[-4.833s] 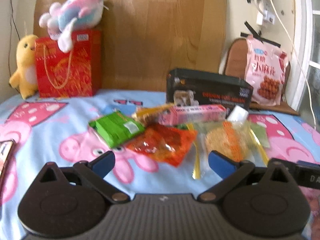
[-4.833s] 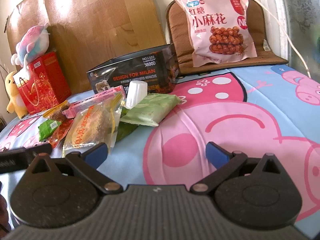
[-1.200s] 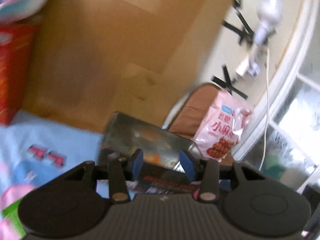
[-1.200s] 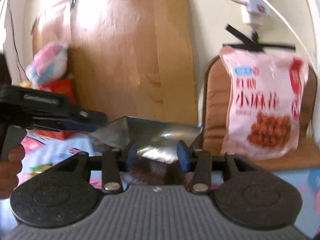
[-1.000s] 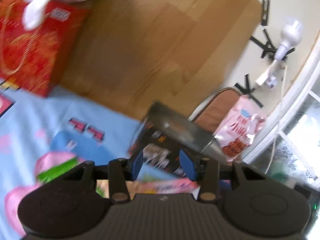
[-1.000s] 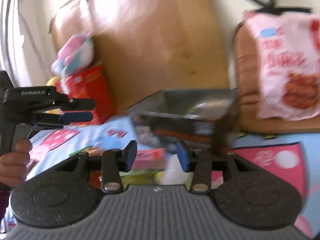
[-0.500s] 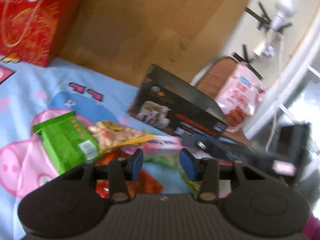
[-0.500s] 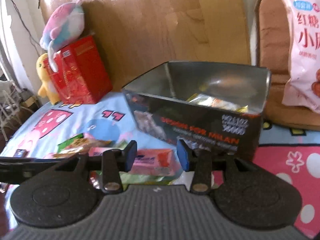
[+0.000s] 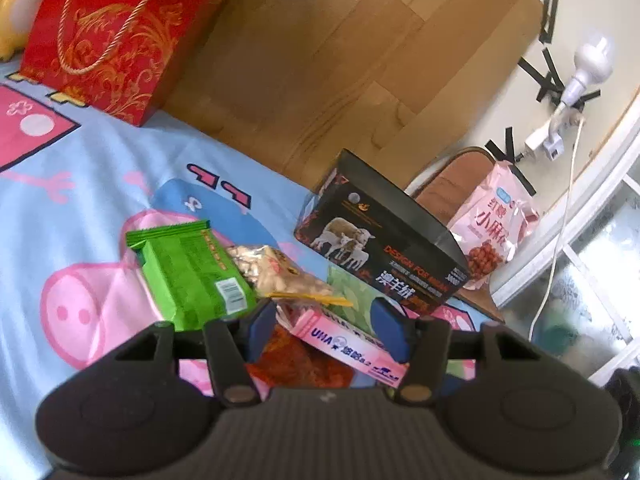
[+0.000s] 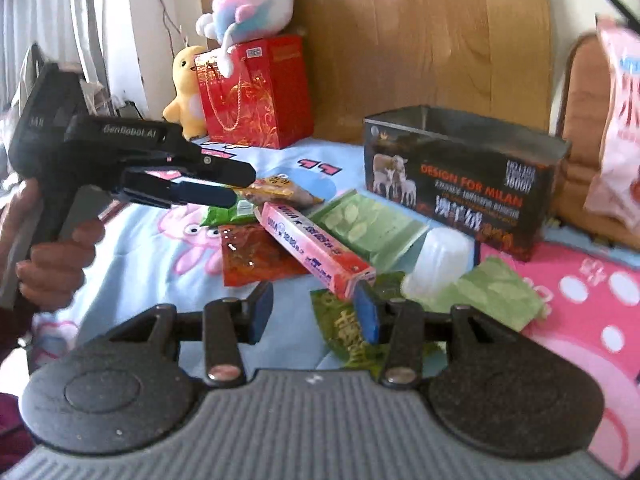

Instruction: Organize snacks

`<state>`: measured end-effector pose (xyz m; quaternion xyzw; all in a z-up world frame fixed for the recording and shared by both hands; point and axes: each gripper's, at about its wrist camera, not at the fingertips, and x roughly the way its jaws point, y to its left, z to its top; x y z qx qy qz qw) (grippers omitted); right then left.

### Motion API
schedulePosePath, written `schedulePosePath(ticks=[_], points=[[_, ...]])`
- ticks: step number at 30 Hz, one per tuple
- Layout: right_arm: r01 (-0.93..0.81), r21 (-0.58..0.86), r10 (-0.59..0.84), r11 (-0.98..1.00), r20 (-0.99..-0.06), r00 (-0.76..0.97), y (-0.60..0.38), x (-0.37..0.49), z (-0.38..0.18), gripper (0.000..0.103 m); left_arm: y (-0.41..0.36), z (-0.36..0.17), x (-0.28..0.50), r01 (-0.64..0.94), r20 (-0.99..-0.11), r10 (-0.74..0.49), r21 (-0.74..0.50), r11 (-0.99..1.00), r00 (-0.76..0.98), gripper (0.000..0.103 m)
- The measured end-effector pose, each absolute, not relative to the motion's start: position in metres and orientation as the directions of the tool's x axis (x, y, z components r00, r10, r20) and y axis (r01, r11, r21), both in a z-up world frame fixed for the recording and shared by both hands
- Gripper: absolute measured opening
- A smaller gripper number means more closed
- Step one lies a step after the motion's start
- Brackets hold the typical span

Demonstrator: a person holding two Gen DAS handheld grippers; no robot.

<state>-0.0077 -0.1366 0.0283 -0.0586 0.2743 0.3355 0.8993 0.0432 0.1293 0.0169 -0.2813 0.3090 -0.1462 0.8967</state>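
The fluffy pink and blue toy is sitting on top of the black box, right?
Not quite. In the right wrist view the fluffy pink and blue toy is sitting on top of the red gift bag, not the black box. The black box stands further right, open at the top.

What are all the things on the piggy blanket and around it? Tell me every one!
black box: 1, black, open top, back of blanket
pink carton: 1, pink, lying on the snack pile
red packet: 1, red-orange, under the pink carton
green packet: 1, bright green, left of pile
peanut bag: 1, clear and tan, beside the green packet
pale green packets: 2, pale green, before the box
white cup: 1, white, upside down
big pink bag: 1, pink, on brown cushion
red gift bag: 1, red, far back
plush toys: 2, pastel and yellow, by gift bag
left gripper: opening over pink carton
right gripper: open, empty
hand: holding left gripper
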Motion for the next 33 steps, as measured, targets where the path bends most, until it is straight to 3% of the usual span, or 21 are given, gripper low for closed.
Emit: schedulePosePath(ticks=[5, 10, 11, 12, 15, 19, 24, 26, 28, 33], points=[[-0.652, -0.004, 0.559, 0.758, -0.511, 0.653, -0.12, 0.005, 0.027, 0.056, 0.135, 0.017, 0.037, 0.089, -0.456, -0.454, -0.623, 0.777, 0.765, 0.054], [-0.654, -0.061, 0.526, 0.754, -0.54, 0.657, -0.104, 0.027, 0.012, 0.056, 0.146, 0.014, 0.032, 0.059, -0.457, -0.457, -0.655, 0.753, 0.763, 0.054], [-0.653, -0.071, 0.517, 0.754, -0.548, 0.657, -0.102, 0.03, 0.01, 0.055, 0.149, 0.013, 0.031, 0.051, -0.456, -0.46, -0.666, 0.744, 0.762, 0.054], [-0.645, -0.085, 0.507, 0.759, -0.545, 0.668, -0.102, 0.031, 0.01, 0.043, 0.152, 0.012, 0.03, 0.047, -0.453, -0.464, -0.675, 0.736, 0.761, 0.054], [-0.671, -0.075, 0.532, 0.738, -0.547, 0.646, -0.111, 0.025, 0.016, 0.03, 0.155, 0.011, 0.026, 0.045, -0.451, -0.471, -0.684, 0.728, 0.758, 0.054], [-0.732, -0.131, 0.558, 0.669, -0.562, 0.61, -0.125, -0.004, 0.019, 0.025, 0.156, 0.006, 0.021, 0.052, -0.457, -0.495, -0.694, 0.719, 0.739, 0.054], [-0.769, -0.129, 0.586, 0.626, -0.573, 0.573, -0.15, -0.035, 0.022, 0.025, 0.15, 0.004, 0.016, 0.08, -0.457, -0.526, -0.696, 0.713, 0.717, 0.054], [-0.757, -0.098, 0.581, 0.646, -0.58, 0.571, -0.16, -0.04, 0.022, 0.026, 0.145, 0.006, 0.016, 0.1, -0.454, -0.541, -0.694, 0.713, 0.708, 0.06], [-0.727, -0.071, 0.565, 0.683, -0.581, 0.586, -0.169, -0.043, 0.019, 0.037, 0.137, 0.009, 0.017, 0.12, -0.452, -0.548, -0.685, 0.718, 0.704, 0.068], [-0.686, 0.013, 0.571, 0.728, -0.565, 0.595, -0.178, -0.048, 0.014, 0.04, 0.114, 0.011, 0.027, 0.171, -0.466, -0.574, -0.657, 0.734, 0.673, 0.069]])
